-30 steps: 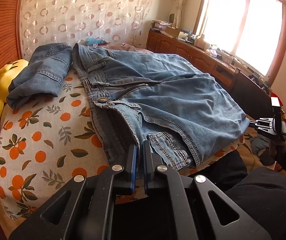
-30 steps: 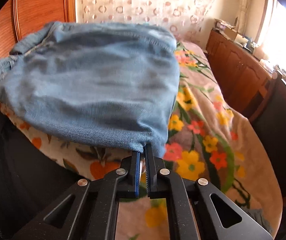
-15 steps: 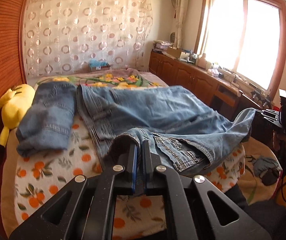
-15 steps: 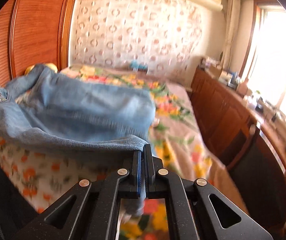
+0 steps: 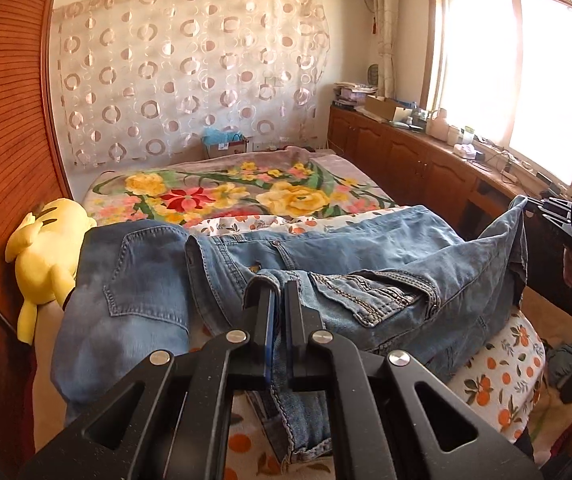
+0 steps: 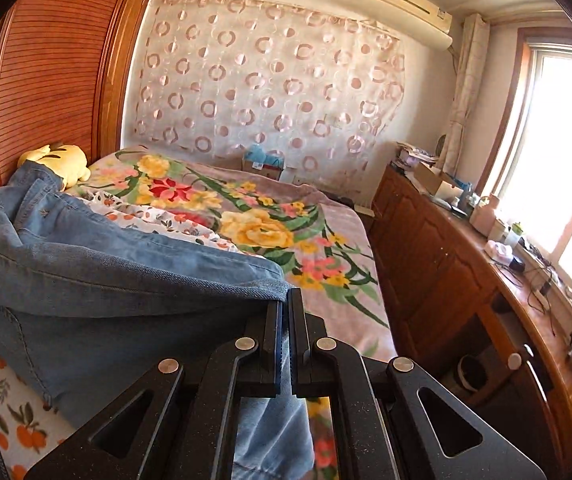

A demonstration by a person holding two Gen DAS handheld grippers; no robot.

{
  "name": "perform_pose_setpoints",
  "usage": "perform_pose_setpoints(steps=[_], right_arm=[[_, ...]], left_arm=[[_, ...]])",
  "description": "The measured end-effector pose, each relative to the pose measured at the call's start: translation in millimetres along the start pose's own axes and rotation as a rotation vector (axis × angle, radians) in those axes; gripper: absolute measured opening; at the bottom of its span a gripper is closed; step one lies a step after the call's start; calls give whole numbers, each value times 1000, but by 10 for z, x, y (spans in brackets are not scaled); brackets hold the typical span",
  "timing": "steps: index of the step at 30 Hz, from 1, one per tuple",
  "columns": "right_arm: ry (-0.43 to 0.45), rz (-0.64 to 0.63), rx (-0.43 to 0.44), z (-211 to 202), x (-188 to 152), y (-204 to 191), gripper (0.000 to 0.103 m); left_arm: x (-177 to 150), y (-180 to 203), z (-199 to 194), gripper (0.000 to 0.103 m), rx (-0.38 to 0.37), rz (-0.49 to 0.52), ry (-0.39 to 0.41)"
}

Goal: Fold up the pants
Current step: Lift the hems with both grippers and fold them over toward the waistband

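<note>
At lower centre of both wrist views: two hand-held grippers, each clamped on denim.

Item: jeans (image 5: 366,252), blue, spread across the near end of the bed (image 5: 245,188), over an orange-print sheet; near edge raised off the bed between the two grips.

Left hand-held gripper (image 5: 279,292): jaws closed tight on the waistband end, near the pocket seam. Right hand-held gripper (image 6: 284,300): jaws closed tight on a hem corner; also visible at right edge of the left view, cloth hanging from it.

Other stock: second denim piece (image 5: 125,292), folded, at left beside a yellow plush (image 5: 45,248).

Handling note, as judgement: carry both corners at matching height and pace toward the far edge, keeping the raised edge taut so the fold lands straight; lay it on its own half, clear of the second piece, and release only once flat.
</note>
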State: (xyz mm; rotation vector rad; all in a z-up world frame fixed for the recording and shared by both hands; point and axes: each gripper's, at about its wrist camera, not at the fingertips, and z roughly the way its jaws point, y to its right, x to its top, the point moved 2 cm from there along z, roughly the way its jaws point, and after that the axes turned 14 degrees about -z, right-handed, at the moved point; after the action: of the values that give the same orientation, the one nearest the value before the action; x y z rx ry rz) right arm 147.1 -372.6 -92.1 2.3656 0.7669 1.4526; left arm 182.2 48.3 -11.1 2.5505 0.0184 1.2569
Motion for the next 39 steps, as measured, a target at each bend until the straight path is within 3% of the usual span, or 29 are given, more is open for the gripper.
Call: perform_pose_setpoints(steps=[9,21,25,29,34,39], right_arm=[[-24,0,49,329,159,257,2],[-72,-11,95,712,272,336,2],[-46,0,98,646,391,435,2],[-7,11,80,541,564,584,2],[-3,-10,56,629,743,643,2],[-48,-29,56,986,792,544,2]], left_arm=[[163,-113,382,5,11,-8,-37],[141,-169,705,5,12,14,-96],[298,-145,541,5,-36,-14,-53],[510,-168,475,5,-31,-12,-6],[705,-219,640,5,-4,-17,10],[805,-306,952,5,36,-19,-10]])
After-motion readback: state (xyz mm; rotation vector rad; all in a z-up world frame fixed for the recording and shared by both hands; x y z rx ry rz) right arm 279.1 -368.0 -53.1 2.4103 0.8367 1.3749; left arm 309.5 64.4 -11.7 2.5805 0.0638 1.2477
